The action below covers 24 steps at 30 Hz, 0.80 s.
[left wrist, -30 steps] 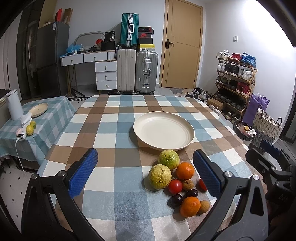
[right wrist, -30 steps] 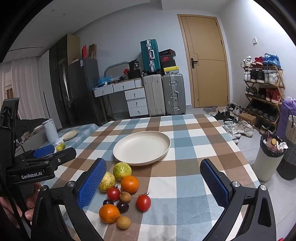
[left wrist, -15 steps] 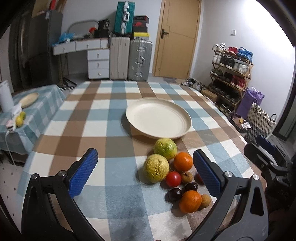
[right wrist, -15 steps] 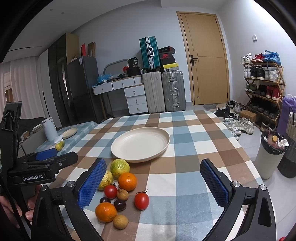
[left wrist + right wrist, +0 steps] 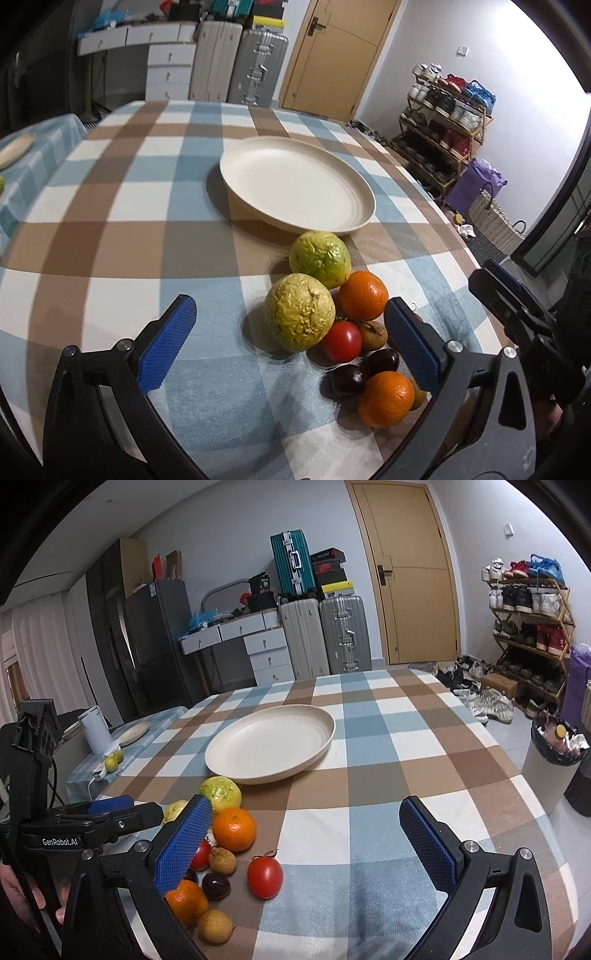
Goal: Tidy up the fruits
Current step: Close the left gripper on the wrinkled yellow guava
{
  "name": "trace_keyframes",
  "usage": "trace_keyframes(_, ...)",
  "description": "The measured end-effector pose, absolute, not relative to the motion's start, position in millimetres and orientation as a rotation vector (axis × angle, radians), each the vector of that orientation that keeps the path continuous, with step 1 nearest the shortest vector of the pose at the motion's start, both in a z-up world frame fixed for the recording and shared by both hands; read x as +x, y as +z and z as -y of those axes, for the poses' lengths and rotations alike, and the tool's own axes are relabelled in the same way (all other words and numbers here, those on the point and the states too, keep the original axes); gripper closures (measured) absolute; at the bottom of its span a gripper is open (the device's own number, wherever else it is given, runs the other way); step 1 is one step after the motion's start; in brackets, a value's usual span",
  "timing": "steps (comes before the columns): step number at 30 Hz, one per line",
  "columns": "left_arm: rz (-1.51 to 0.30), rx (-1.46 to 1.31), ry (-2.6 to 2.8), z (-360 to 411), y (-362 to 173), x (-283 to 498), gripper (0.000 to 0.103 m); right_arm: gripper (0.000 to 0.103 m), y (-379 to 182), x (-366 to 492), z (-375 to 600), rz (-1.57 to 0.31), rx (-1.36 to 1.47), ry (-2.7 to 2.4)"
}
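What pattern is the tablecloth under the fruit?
The tablecloth is a large check of brown, light blue and white squares, clearest in the right wrist view.

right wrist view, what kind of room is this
Most likely a lived-in home, a dining or entry area: a shoe rack by the door, stacked suitcases, and a table with a checked cloth.

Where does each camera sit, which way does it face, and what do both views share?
Left wrist: on the left gripper, angled down across the fruit toward the plate; its blue fingers frame the view, open.
Right wrist: on the right gripper, to the fruit's right, facing the door; open fingers and part of a hand show.
Shared: plate, fruit pile, checked tablecloth.
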<state>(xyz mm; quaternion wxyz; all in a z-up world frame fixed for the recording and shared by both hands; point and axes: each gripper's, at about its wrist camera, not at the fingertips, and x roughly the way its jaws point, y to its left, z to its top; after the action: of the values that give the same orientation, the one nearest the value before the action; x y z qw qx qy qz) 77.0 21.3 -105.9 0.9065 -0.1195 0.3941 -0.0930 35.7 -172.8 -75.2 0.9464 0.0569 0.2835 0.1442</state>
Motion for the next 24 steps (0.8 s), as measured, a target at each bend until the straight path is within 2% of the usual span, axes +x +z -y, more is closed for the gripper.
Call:
trace_keyframes(5,-0.835,-0.276,-0.218,-24,-118,91,0.01,0.0,-83,48,174,-0.594,0.126,0.296)
trace_keyframes(8,-0.848,-0.289,-0.235,-25,-121,96,0.018,0.0,-86,53,175,-0.602,0.133,0.299)
trace_keyframes(13,-0.877,-0.342,-0.304,-27,-130,105,0.04,0.0,-91,63,176,-0.636,0.15,0.315)
trace_keyframes(19,-0.895,-0.37,-0.348,-29,-137,113,0.058,0.0,-94,66,175,-0.659,0.157,0.328)
trace_keyframes(24,-0.891,-0.402,-0.369,-34,-139,113,0.059,0.0,-95,67,176,-0.669,0.163,0.326)
